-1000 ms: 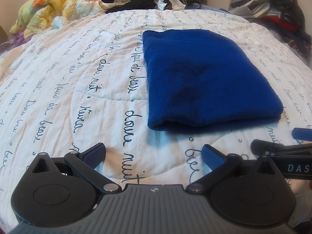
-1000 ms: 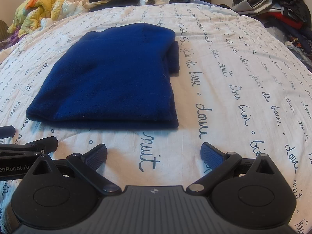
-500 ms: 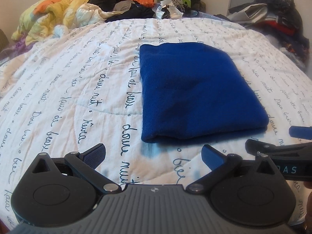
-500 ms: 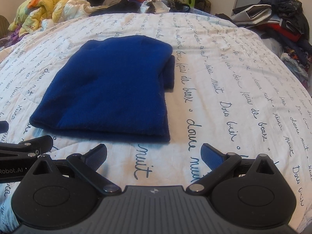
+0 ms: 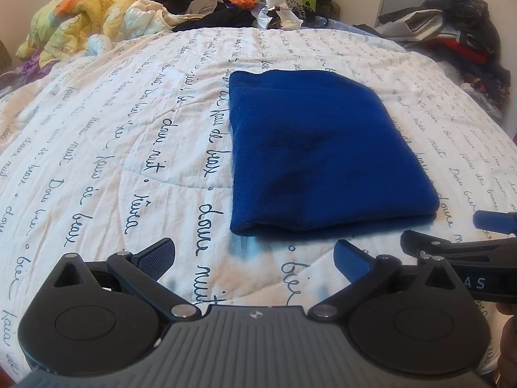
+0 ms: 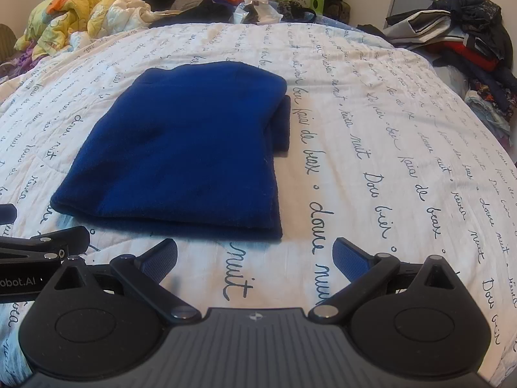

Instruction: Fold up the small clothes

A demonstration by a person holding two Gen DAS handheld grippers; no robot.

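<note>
My 2 claws sit side by side at the near edge of a bed (image 5: 97, 148) covered w/ a white quilt printed in dark cursive script. Both are spread wide and hold nothing.

Blue garment (image 5: 323, 148), already folded into a thick rectangle, lies flat on the quilt directly ahead of both claws, not touching either. From the left claw (image 5: 255, 255) it sits ahead and to the right; from the right claw (image 6: 255, 252) the same garment (image 6: 187, 148) sits ahead and to the left. So it's roughly centred between the 2, each about equally near.

Long axis runs away from me, near edge to far edge. The near end is a rounded fold, stacked layers showing under it. On the right side, toward the far end, a lower layer sticks out past the top layer.

My read: folding looks about done. If 1 more fold is wanted, I'd take the near fold's 2 corners, 1 per claw, and carry them away along the long axis.

Piles of loose clothes (image 6: 468, 38) and bedding (image 5: 80, 22) lie beyond the far edge, well apart from the garment.
</note>
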